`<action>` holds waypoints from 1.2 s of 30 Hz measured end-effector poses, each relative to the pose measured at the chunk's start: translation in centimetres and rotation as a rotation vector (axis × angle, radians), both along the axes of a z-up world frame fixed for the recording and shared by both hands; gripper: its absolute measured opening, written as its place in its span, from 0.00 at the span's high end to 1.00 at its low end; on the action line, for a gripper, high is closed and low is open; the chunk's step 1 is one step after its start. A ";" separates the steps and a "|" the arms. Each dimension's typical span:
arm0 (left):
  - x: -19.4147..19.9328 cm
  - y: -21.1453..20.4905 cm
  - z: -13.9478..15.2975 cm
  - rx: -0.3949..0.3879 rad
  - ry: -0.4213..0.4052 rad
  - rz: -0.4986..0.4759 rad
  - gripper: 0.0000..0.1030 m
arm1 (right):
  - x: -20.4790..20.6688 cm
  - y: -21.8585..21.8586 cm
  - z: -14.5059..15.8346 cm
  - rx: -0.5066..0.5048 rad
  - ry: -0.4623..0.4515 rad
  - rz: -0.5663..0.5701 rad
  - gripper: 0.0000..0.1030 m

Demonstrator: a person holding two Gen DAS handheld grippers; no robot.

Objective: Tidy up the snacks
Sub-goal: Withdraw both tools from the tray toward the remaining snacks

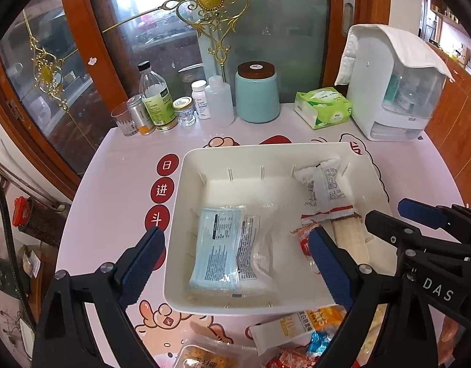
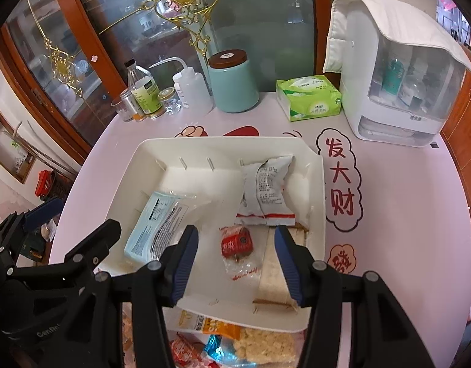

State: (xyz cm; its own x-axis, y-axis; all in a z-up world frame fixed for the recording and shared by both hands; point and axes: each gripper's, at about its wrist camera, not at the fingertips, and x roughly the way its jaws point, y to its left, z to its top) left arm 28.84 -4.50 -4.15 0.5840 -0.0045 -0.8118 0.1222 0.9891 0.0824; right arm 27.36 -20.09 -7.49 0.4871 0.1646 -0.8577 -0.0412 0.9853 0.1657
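A white tray (image 1: 186, 165) (image 2: 149, 150) sits mid-table. In it lie a blue-and-clear packet (image 1: 217, 245) (image 2: 152, 224), a white packet (image 1: 322, 184) (image 2: 266, 184), a small red snack (image 1: 303, 239) (image 2: 237, 242) and a beige bar (image 1: 350, 239) (image 2: 275, 273). My left gripper (image 1: 235, 263) is open and empty above the tray's front. My right gripper (image 2: 235, 263) is open and empty, its jaws either side of the red snack and above it; it also shows in the left wrist view (image 1: 388, 214). Loose snack packets (image 1: 290, 328) (image 2: 235, 340) lie in front of the tray.
Bottles and jars (image 1: 161, 104), a teal canister (image 1: 256, 95) (image 2: 235, 82), a green tissue pack (image 1: 322, 107) (image 2: 309, 98) and a white covered appliance (image 1: 391, 86) (image 2: 398, 70) line the table's back edge. A glass cabinet door stands behind.
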 end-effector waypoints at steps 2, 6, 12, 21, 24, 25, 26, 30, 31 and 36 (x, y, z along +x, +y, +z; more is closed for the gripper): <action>-0.4 0.4 0.1 -0.006 0.001 -0.005 0.08 | -0.6 0.5 0.2 -0.006 -0.001 -0.004 0.49; -1.4 1.5 0.4 -0.014 0.007 -0.017 0.08 | -1.8 1.4 0.6 -0.008 0.001 -0.014 0.49; -3.0 2.8 1.0 -0.031 0.009 -0.050 0.08 | -4.1 2.8 1.6 -0.016 -0.004 -0.031 0.49; -6.2 4.1 2.2 -0.054 -0.012 -0.105 0.08 | -8.7 4.7 3.2 -0.013 -0.026 -0.004 0.48; -7.6 4.3 2.5 -0.050 -0.028 -0.128 0.08 | -10.3 5.4 3.3 -0.007 -0.028 0.003 0.48; -8.1 4.4 2.6 -0.051 -0.031 -0.135 0.08 | -10.9 5.5 3.3 0.000 -0.028 0.004 0.47; -8.6 4.5 2.6 -0.053 -0.033 -0.141 0.08 | -11.4 5.7 3.3 0.006 -0.028 0.004 0.47; -10.4 5.0 2.5 -0.065 -0.036 -0.161 0.08 | -13.8 6.3 2.7 0.020 -0.022 0.005 0.45; -10.8 5.1 2.4 -0.067 -0.035 -0.164 0.08 | -14.4 6.4 2.4 0.024 -0.018 0.005 0.45; -12.7 5.3 1.5 -0.070 -0.027 -0.186 0.08 | -17.0 7.0 0.4 0.053 0.021 0.000 0.44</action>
State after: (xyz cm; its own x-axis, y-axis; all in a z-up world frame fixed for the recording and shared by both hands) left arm 16.09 0.80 -2.67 0.5896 -0.1700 -0.7896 0.3016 0.9532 0.0200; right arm 10.32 -13.06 -7.05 0.4694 0.2104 -0.8576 -0.0372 0.9751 0.2188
